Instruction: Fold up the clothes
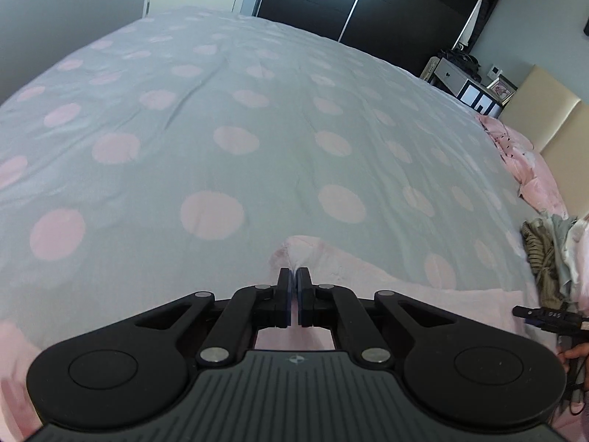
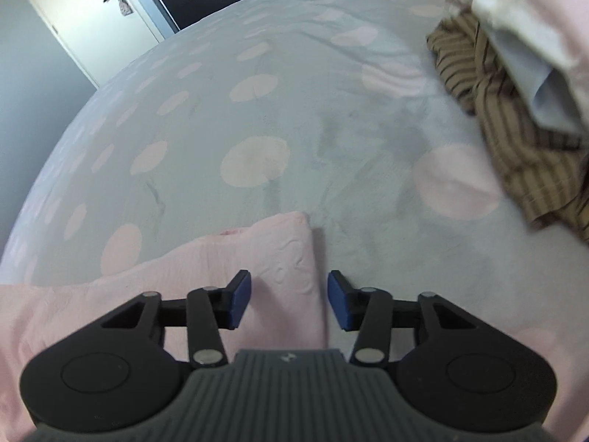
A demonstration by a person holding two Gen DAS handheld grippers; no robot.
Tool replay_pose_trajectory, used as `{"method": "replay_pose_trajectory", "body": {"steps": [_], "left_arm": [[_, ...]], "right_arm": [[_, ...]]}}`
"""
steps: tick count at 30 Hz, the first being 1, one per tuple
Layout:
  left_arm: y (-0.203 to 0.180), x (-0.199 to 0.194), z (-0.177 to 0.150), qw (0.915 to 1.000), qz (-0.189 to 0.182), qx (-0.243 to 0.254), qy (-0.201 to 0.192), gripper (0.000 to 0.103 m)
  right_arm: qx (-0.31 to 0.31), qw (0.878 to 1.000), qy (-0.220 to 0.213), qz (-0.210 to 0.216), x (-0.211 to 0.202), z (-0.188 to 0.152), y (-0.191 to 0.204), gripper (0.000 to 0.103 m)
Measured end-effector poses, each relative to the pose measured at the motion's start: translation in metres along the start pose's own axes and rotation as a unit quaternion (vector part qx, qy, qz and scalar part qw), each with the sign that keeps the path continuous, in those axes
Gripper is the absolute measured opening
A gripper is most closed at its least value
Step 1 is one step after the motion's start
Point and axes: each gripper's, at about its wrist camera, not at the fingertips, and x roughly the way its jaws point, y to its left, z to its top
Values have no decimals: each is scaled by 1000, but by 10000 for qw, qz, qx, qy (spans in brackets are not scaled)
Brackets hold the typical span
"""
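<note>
Your left gripper is pinched tight on a corner of the pink garment, which lies flat on the spotted bedspread. Your right gripper hangs partly open over the garment's other corner, pads not pressing it. Striped clothing sits heaped beyond.

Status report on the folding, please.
Left gripper shut on pale pink fleecy garment corner. Right gripper open astride its other corner. Brown striped garment lies clear.
</note>
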Motion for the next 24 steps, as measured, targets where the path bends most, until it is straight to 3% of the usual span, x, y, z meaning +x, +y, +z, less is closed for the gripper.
{"method": "replay_pose_trajectory", "body": {"steps": [2, 3, 6, 9, 12, 19, 21, 22, 23, 24], "left_arm": [[2, 4, 1, 9999, 27, 127, -98, 0], [3, 5, 2, 9997, 39, 174, -176, 0], [9, -5, 6, 9965, -121, 322, -765, 0], [13, 8, 10, 9973, 58, 293, -666, 0], [8, 30, 5, 9961, 299, 600, -567, 0], [1, 56, -4, 9947, 533, 795, -372, 2], [-1, 58, -4, 9941, 672, 793, -307, 6], [-1, 55, -3, 9940, 705, 764, -337, 14], [-2, 52, -2, 9942, 700, 733, -370, 23], [-3, 47, -2, 9942, 692, 716, -400, 27]], "right_arm": [[-11, 9999, -4, 128, 3, 0, 3, 2], [-88, 9998, -8, 156, 2, 0, 5, 2], [-451, 9958, -787, 153, -30, 12, 14, 1], [-366, 9923, -1177, 90, -57, 29, 11, 1], [-436, 9921, -1174, 121, -57, 32, 10, 1], [-691, 9927, -943, -290, -32, 20, 7, 2], [-750, 9928, -866, -359, -28, 19, 7, 13], [-770, 9925, -868, -392, -31, 19, 6, 16], [-774, 9923, -886, -380, -37, 20, 6, 28], [-777, 9922, -904, -368, -42, 20, 6, 32]]}}
